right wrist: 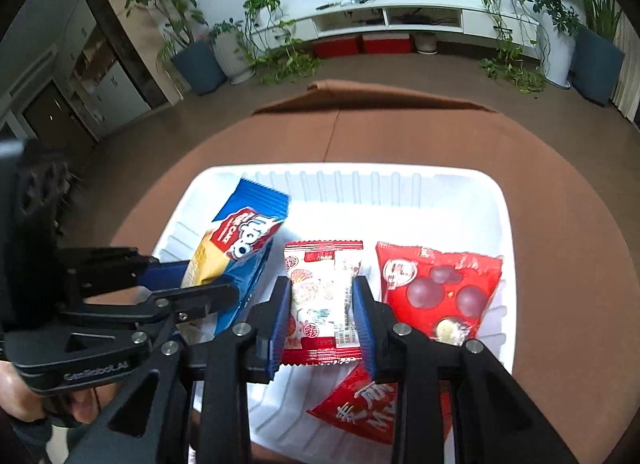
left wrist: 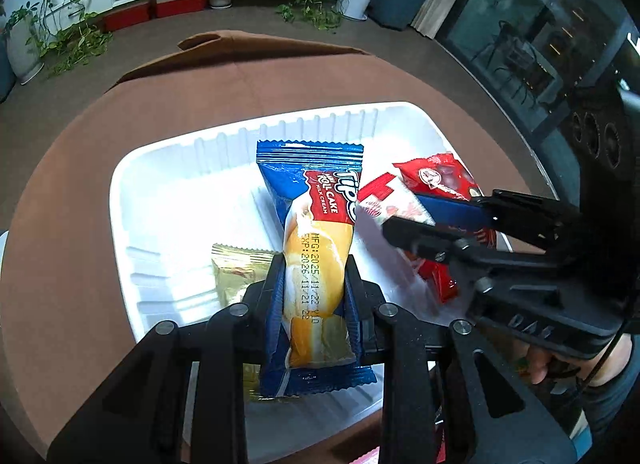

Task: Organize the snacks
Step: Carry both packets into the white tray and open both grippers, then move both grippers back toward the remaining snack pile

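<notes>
step: placing snacks in white tray | left tongs clamped on roll cake | right tongs clamped on red-white packet (both over tray) | next: lower, release into free spots

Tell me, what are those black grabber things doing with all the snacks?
A person is sorting snacks into a white tray. The left gripper holds a blue roll cake packet over the tray. The right gripper has its jaws around a red-and-white candy packet. A red bag of chocolate balls already lies inside.
</notes>
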